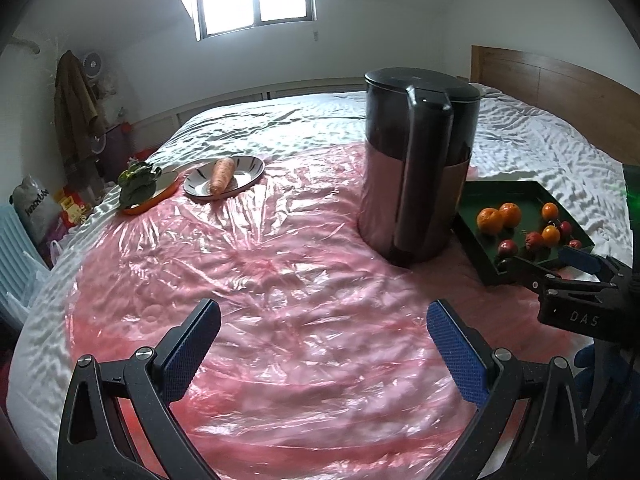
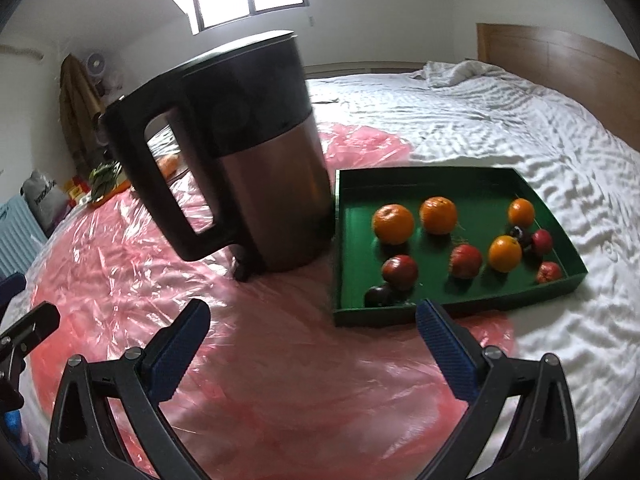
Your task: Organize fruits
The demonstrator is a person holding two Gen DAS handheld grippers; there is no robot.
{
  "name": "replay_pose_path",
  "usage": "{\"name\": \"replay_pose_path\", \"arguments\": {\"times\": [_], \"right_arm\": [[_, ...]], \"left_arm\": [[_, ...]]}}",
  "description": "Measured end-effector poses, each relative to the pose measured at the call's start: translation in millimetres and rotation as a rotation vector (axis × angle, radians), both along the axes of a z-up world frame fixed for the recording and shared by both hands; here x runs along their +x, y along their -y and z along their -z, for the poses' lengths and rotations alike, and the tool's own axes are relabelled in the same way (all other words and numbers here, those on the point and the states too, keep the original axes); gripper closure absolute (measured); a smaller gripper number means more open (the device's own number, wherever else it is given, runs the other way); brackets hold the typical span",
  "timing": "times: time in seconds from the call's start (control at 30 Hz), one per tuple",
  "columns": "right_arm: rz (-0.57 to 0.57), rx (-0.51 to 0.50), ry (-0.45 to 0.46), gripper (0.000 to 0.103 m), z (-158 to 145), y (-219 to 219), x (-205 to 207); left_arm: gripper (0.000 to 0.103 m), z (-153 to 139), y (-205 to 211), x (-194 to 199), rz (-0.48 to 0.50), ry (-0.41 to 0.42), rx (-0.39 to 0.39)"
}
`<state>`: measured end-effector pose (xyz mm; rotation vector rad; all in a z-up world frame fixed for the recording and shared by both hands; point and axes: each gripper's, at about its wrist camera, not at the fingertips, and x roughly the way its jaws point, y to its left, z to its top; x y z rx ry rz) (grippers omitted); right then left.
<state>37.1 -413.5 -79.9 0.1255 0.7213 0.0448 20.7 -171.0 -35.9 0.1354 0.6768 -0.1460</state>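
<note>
A green tray [image 2: 456, 184] lies on the bed to the right of a dark kettle [image 2: 256, 168]. It holds several oranges [image 2: 393, 224] and several red and dark fruits [image 2: 400, 271]. My right gripper [image 2: 316, 320] is open and empty, just in front of the tray's near edge. My left gripper [image 1: 324, 322] is open and empty over the pink plastic sheet [image 1: 280, 264]. In the left wrist view the tray [image 1: 500, 192] sits at the right, with the right gripper [image 1: 548, 268] at its near corner.
A striped plate [image 1: 244, 170] with a carrot [image 1: 221, 175] and an orange dish [image 1: 160, 192] with leafy greens [image 1: 136, 184] sit at the far left of the sheet. A wooden headboard [image 2: 560, 60] stands at the back right. Clutter lines the left wall.
</note>
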Motion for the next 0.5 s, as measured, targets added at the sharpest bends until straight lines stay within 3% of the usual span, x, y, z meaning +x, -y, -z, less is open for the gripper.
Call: {"name": "replay_pose_path", "arguments": {"times": [0.5], "right_arm": [[-0.132,-0.130,0.006,0.000,-2,-49,8]], "left_arm": [[0.002,1,-22,-4,-0.042,0.000,0.001]]}}
